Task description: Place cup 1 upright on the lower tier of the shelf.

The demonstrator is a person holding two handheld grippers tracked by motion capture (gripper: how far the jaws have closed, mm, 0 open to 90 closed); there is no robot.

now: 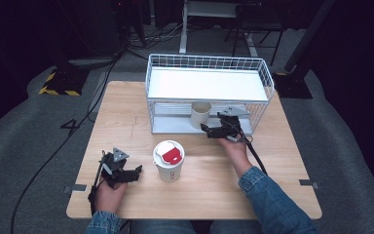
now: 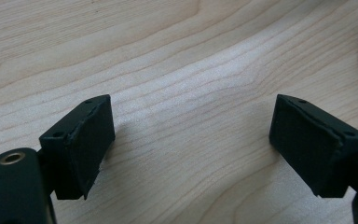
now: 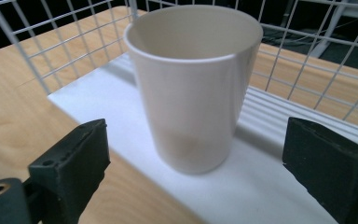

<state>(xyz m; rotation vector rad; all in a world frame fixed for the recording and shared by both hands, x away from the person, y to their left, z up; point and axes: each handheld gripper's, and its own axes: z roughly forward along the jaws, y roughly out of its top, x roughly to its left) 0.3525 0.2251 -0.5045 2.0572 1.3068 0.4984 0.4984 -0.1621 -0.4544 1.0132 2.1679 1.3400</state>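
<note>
Black jaws of the right gripper (image 3: pixel 193 163) stand spread wide, with the white cup (image 3: pixel 193 84) upright between and just beyond them, untouched, on the lower shelf of the wire rack (image 1: pixel 263 78). Left gripper (image 2: pixel 191 144), also spread, hovers over bare table (image 2: pixel 168 56).

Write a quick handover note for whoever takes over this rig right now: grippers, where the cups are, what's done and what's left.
Right gripper: open, empty, jaws either side of the open cream cup without touching it.
Left gripper: open, empty, low over the bare wooden table, left of the lidded cup.
Open cream cup: upright on the lower shelf of the white wire rack, near its front edge.
Lidded cup, red tab on its white lid: upright on the table in front of the rack.
Done: right gripper lined up on the cream cup.
Left: probably close on the cream cup; nothing is gripped yet.
</note>
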